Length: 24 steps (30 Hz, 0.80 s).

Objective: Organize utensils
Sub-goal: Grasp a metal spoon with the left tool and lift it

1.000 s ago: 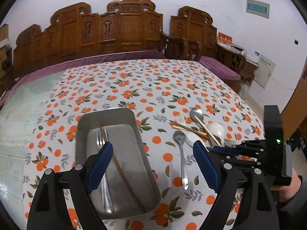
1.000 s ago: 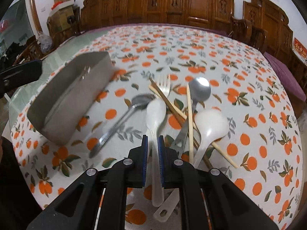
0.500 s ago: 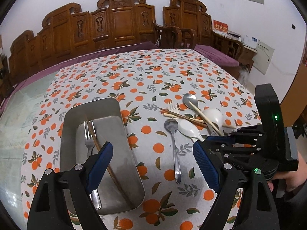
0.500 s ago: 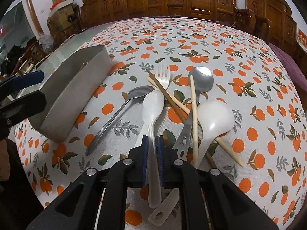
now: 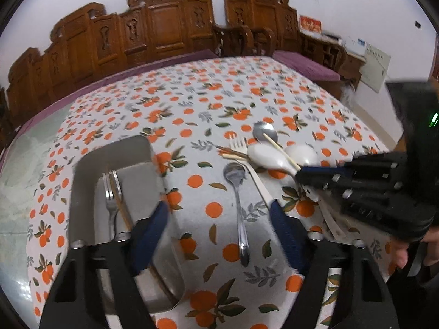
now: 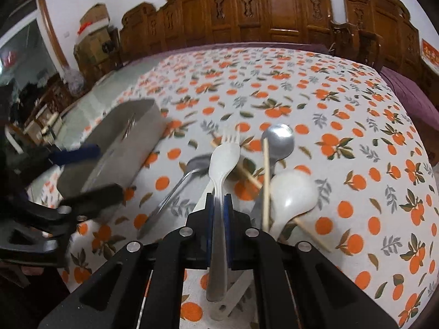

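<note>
Left tongs (image 5: 219, 219): tilted downward, blue pads apart, jaws closing, nothing pressed between them.
Right tongs (image 6: 218, 205): tilted downward, blue pads clamped on the handle of a white plastic spoon (image 6: 223, 159), bowl pointing forward.
Hand (image 5: 411, 249): partly visible behind the right tongs' black body.

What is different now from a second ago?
The right gripper, clamped on the white plastic spoon, has raised it off the pile. The left gripper has swung from over the metal tray towards the steel spoon, jaws closing on nothing. Tray and other utensils stayed put.
</note>
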Tool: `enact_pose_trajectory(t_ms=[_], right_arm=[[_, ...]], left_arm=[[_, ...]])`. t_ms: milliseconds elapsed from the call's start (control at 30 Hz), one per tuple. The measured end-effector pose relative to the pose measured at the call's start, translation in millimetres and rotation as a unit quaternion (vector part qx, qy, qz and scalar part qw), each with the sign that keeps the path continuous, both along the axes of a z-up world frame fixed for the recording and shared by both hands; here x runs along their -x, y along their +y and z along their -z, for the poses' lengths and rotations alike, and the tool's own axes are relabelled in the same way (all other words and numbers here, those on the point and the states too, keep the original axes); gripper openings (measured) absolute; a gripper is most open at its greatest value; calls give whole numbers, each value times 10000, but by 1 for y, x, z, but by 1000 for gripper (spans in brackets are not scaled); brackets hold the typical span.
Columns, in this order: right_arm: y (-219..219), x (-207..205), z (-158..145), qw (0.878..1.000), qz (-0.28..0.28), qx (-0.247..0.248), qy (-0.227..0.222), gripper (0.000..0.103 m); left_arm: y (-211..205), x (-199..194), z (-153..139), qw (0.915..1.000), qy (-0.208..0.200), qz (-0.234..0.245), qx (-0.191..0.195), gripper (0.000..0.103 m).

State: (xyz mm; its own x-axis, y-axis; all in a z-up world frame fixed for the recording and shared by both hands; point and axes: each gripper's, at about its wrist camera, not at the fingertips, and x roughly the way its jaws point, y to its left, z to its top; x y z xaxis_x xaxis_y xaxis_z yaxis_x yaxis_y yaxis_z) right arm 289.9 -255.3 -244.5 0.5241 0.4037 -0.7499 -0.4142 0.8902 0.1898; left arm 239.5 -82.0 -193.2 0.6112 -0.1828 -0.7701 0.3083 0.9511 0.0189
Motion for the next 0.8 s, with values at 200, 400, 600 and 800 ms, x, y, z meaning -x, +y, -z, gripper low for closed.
enact_pose_trajectory(t_ms=[200,400,600,800], right_arm=[[-21,-7,-7,9995,277,-154,-75,8],[-27,-11,-7,9991,384,-123,-99,8],[-29,-12,-7,9990,408,-133,-107,8],[-28,-13,-6,9991,383,-161,-95,8]], left_arm=[[-11,-17,13,9994,334,84,60,49],[-24,-37,22,9983,561,44,135,38],[-39,-54,28,9976,694,47,-17,28],[-43,-62,46,9957,857,-9,-352,22]])
